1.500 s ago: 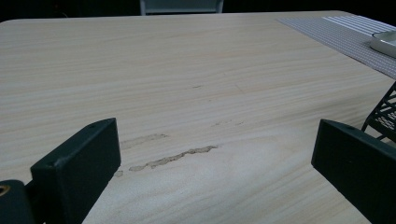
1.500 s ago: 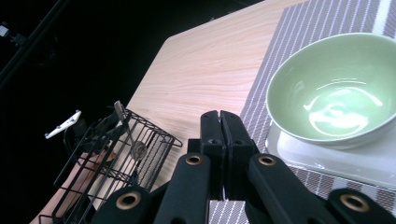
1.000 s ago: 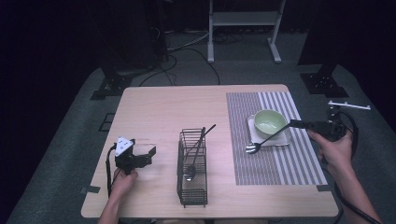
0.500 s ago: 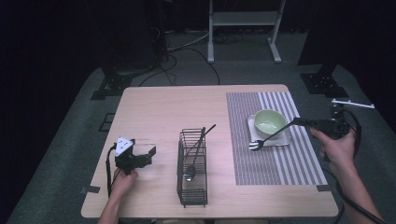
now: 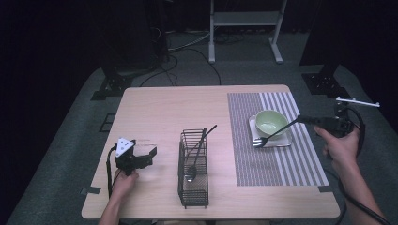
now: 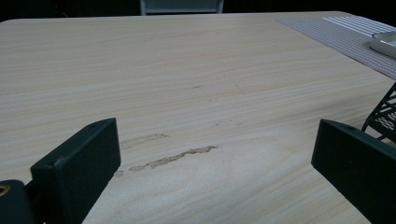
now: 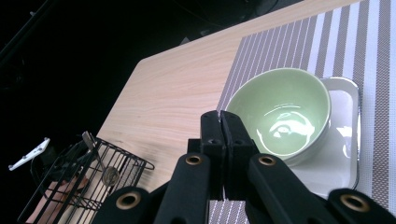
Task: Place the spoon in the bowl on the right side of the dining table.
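The fork was held by its handle end in the closed jaws of the right gripper, tines over the tray beside the bowl. It was judged light, stiff and slippery, best gripped mid-handle. The left gripper was open on the tabletop.

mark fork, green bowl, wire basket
fork [image 5: 258,141], high view, on its tines.
green bowl [image 7: 281,112], right gripper view, on its inner wall.
wire basket [image 5: 193,192], high view, on its near wire wall.
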{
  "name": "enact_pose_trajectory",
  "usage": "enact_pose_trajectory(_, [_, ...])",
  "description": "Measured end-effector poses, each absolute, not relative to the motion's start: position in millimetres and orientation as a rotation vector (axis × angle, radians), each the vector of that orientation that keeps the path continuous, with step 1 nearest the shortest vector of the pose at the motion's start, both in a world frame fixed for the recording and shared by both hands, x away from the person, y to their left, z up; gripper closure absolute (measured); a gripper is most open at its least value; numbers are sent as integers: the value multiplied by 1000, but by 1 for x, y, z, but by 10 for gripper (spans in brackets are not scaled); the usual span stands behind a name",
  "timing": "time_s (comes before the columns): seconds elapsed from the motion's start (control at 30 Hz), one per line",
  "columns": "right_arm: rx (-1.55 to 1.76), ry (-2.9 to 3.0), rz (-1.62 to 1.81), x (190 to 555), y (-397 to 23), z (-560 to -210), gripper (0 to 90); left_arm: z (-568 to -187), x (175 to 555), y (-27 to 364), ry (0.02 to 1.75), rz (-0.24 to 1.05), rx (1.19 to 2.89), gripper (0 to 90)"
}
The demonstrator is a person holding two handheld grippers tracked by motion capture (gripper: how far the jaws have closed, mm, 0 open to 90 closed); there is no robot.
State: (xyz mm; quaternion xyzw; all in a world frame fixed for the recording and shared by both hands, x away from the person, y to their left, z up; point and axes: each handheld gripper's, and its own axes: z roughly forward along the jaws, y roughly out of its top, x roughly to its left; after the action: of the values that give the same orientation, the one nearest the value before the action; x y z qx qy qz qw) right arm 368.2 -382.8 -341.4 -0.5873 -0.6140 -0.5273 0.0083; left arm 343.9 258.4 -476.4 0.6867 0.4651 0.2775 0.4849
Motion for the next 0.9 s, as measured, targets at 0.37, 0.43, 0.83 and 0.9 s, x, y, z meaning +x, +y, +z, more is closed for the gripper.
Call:
enact_pose_trajectory(0.37, [-1861,-1897,-1664,372,-386,-338,884,-476,344,259,1133,675,1672,4])
enact_pose_trajectory(0.43, [-1862,-1901,-1670,373,-387,-338,884,-476,344,258,1133,675,1673,3])
enact_pose_trajectory(0.83, [-1898,-1885,-1680,377,-392,-332,884,-476,344,259,1133,675,1671,4])
enact_pose_trajectory(0.9, [-1906,-1882,-1684,378,-393,-332,884,-476,344,259,1133,676,1671,4])
